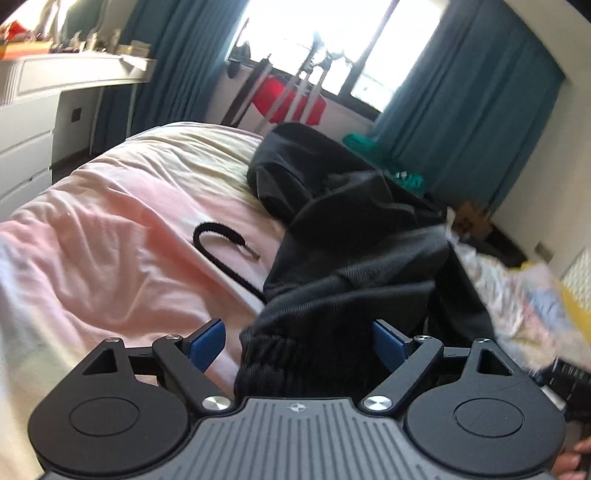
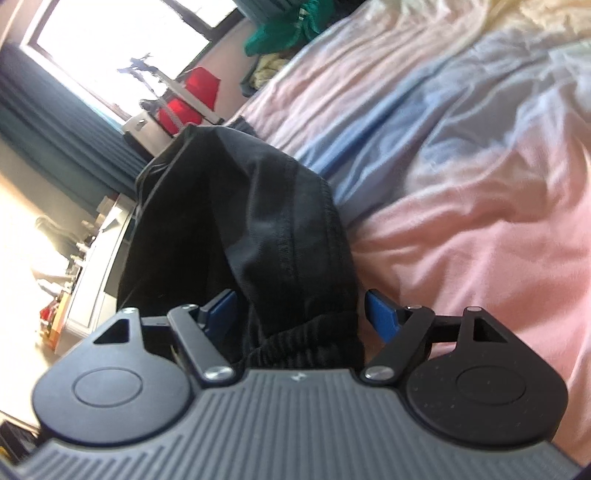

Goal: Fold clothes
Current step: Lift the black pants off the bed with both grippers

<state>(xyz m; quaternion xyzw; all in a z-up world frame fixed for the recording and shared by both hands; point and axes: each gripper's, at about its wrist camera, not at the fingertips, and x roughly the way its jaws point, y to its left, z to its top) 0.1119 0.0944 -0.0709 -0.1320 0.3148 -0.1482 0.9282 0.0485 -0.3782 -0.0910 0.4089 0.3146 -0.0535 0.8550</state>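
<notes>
A black garment [image 1: 351, 236] with a ribbed elastic band lies crumpled on the pink bed sheet [image 1: 110, 258]. Its black drawstring [image 1: 221, 240] loops out over the sheet. My left gripper [image 1: 297, 332] stands open, with the elastic band between its blue pads [image 1: 207, 343]; the left pad is clear of the cloth. In the right wrist view the same black garment [image 2: 258, 221] rises in a hump in front of my right gripper [image 2: 301, 306]. That gripper is also open, with the ribbed band lying between its blue pads [image 2: 380, 317] and a small gap on each side.
The bed sheet [image 2: 480, 184] runs in pink, blue and pale yellow bands. A white dresser [image 1: 37, 110] stands at the left, with teal curtains [image 1: 461, 92] and a window behind. A red item [image 1: 288, 99] hangs on a rack. Green clothes [image 2: 280, 29] lie beyond the bed. A patterned cloth [image 1: 517, 295] lies at the right.
</notes>
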